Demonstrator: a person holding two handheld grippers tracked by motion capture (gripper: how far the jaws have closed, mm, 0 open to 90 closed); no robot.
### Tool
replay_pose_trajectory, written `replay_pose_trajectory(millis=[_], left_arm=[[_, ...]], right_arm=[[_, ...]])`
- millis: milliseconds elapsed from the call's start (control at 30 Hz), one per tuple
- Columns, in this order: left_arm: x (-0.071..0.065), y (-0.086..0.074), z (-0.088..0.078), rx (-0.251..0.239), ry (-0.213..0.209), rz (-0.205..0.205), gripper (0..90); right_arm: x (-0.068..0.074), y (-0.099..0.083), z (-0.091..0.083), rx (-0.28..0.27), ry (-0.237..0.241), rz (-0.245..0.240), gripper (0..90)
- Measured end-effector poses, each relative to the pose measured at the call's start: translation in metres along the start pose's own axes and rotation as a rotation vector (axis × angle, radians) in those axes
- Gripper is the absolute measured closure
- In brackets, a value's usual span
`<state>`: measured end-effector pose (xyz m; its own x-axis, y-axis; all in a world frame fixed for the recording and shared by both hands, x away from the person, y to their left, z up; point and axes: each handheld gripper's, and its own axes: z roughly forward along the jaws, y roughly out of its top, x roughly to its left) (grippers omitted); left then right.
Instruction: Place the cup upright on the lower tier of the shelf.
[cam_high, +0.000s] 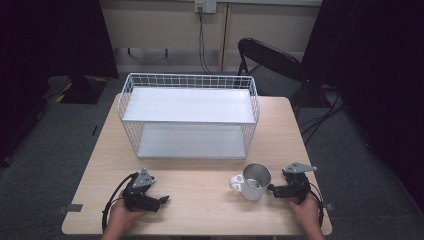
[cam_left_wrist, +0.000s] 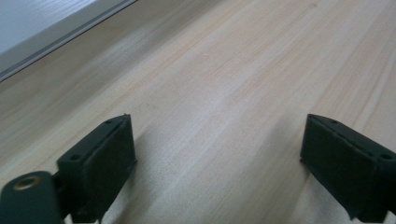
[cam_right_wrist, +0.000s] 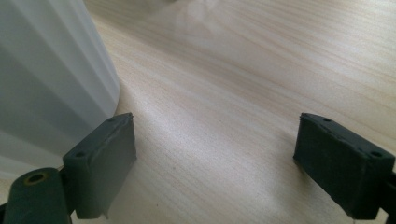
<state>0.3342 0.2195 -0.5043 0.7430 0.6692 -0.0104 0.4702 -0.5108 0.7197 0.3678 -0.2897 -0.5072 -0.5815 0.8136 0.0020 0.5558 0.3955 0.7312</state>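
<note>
A white mug (cam_high: 253, 182) with a shiny metal inside stands upright on the wooden table (cam_high: 200, 200), its handle pointing left. My right gripper (cam_high: 274, 189) rests on the table just right of the mug, open, with bare wood between its jaws. In the right gripper view the mug's white ribbed wall (cam_right_wrist: 51, 79) rises beside the left jaw, outside the gap, and I cannot tell whether it touches. My left gripper (cam_high: 164, 200) lies on the table at the front left, open, jaws pointing right. The left gripper view has bare wood between its jaws (cam_left_wrist: 215, 154).
A white wire basket shelf (cam_high: 189, 116) with two white levels stands across the back half of the table; its lower edge (cam_left_wrist: 56, 32) appears at the top left of the left gripper view. A black folding chair (cam_high: 270, 65) stands behind the table. Cables trail from each gripper.
</note>
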Motion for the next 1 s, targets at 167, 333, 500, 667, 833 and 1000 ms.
replay_pose_trajectory(millis=[167,333,500,667,833,1000], left_arm=[[-0.001,0.000,0.000,0.004,0.013,-0.008,6.2],[-0.003,0.002,-0.002,0.025,0.031,-0.032,8.1],[-0.007,0.007,-0.002,0.046,0.007,0.006,15.7],[-0.019,0.021,0.002,0.031,-0.043,0.027,16.4],[-0.033,0.039,0.008,0.007,-0.112,0.056,16.9],[-0.048,0.055,0.015,-0.005,-0.172,0.073,18.3]], right_arm=[[0.000,0.000,0.000,0.001,-0.002,0.004,11.7],[0.000,-0.001,-0.001,0.002,-0.006,0.006,11.7],[0.001,-0.002,-0.003,0.001,-0.008,0.011,11.7],[0.001,-0.002,-0.003,0.001,-0.008,0.011,11.7],[0.001,-0.002,-0.003,0.002,-0.008,0.010,11.7],[0.001,-0.003,-0.003,0.001,-0.008,0.009,11.7]])
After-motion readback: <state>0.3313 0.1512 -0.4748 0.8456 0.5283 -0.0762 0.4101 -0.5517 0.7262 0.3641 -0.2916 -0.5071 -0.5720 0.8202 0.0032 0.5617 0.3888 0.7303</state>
